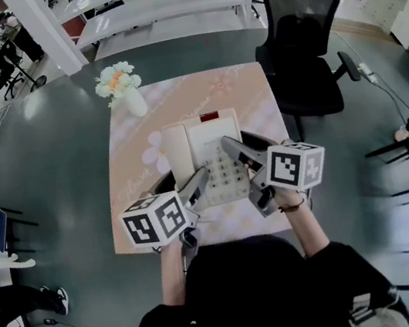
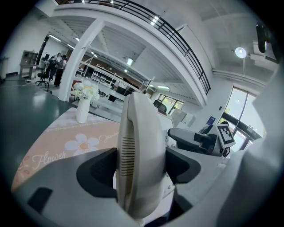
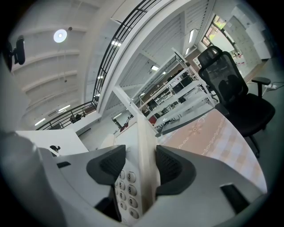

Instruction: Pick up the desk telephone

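My left tongs [image 2: 142,166] clamp the handset [image 2: 144,128], my right tongs [image 3: 141,168] pinch the telephone [image 1: 214,137] by its right edge, and lifting unevenly could pull the handset off and let the body slip.

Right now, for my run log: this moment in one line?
left gripper: shut on handset | right gripper: shut on telephone, right edge | lift: unclear

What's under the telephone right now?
The pink flowered tablecloth shows around the telephone; the patch beneath it is covered, so contact is unclear.
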Action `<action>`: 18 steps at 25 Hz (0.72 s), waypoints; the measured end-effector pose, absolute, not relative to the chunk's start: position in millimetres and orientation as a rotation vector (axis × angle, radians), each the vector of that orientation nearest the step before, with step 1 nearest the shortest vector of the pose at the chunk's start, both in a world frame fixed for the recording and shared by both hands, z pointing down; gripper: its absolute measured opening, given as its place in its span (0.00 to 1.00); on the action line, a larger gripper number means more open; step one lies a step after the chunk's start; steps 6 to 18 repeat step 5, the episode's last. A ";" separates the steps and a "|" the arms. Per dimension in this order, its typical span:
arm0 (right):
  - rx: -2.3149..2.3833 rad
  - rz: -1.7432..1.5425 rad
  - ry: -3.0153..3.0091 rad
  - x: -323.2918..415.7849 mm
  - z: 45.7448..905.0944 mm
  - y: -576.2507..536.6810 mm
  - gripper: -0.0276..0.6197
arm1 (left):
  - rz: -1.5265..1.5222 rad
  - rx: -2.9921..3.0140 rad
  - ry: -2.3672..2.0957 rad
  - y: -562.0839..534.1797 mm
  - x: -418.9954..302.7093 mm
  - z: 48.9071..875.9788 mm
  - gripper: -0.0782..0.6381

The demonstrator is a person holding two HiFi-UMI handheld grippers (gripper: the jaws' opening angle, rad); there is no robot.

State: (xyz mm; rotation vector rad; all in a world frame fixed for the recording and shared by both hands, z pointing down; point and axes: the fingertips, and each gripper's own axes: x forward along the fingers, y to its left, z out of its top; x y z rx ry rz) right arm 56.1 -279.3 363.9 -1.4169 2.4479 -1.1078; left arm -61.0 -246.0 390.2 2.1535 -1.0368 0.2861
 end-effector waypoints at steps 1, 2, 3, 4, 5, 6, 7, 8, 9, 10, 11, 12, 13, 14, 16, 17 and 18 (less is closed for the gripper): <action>-1.416 -1.109 2.448 56.1 364.2 -279.2 0.36 | 0.286 2.152 -1.037 -245.9 -61.1 390.5 0.55; -1.416 -1.111 2.447 56.1 364.1 -278.9 0.36 | 0.286 2.151 -1.038 -245.5 -61.1 390.4 0.55; -1.416 -1.113 2.446 56.1 363.9 -278.3 0.36 | 0.286 2.150 -1.038 -245.1 -61.2 390.2 0.55; -1.416 -1.115 2.445 56.1 363.6 -277.7 0.36 | 0.286 2.150 -1.038 -244.6 -61.2 389.8 0.55; -1.417 -1.118 2.444 56.2 363.2 -277.1 0.36 | 0.286 2.150 -1.038 -244.1 -61.1 389.3 0.55; -1.417 -1.118 2.444 56.2 363.2 -277.1 0.36 | 0.286 2.150 -1.038 -244.1 -61.1 389.3 0.55; -1.417 -1.118 2.444 56.2 363.2 -277.1 0.36 | 0.286 2.150 -1.038 -244.1 -61.1 389.3 0.55; -1.417 -1.118 2.444 56.2 363.2 -277.1 0.36 | 0.286 2.150 -1.038 -244.1 -61.1 389.3 0.55; -1.417 -1.118 2.444 56.2 363.2 -277.1 0.36 | 0.286 2.150 -1.038 -244.1 -61.1 389.3 0.55; -1.417 -1.118 2.444 56.2 363.2 -277.1 0.36 | 0.286 2.150 -1.038 -244.1 -61.1 389.3 0.55; -1.417 -1.118 2.444 56.2 363.2 -277.1 0.36 | 0.286 2.150 -1.038 -244.1 -61.1 389.3 0.55; -1.417 -1.118 2.444 56.2 363.2 -277.1 0.36 | 0.286 2.150 -1.038 -244.1 -61.1 389.3 0.55; -1.417 -1.118 2.444 56.2 363.2 -277.1 0.36 | 0.286 2.150 -1.038 -244.1 -61.1 389.3 0.55; -1.417 -1.118 2.444 56.2 363.2 -277.1 0.36 | 0.286 2.150 -1.038 -244.1 -61.1 389.3 0.55; -1.417 -1.118 2.444 56.2 363.2 -277.1 0.36 | 0.286 2.150 -1.038 -244.1 -61.1 389.3 0.55; -1.417 -1.118 2.444 56.2 363.2 -277.1 0.36 | 0.286 2.150 -1.038 -244.1 -61.1 389.3 0.55; -1.417 -1.118 2.444 56.2 363.2 -277.1 0.36 | 0.286 2.150 -1.038 -244.1 -61.1 389.3 0.55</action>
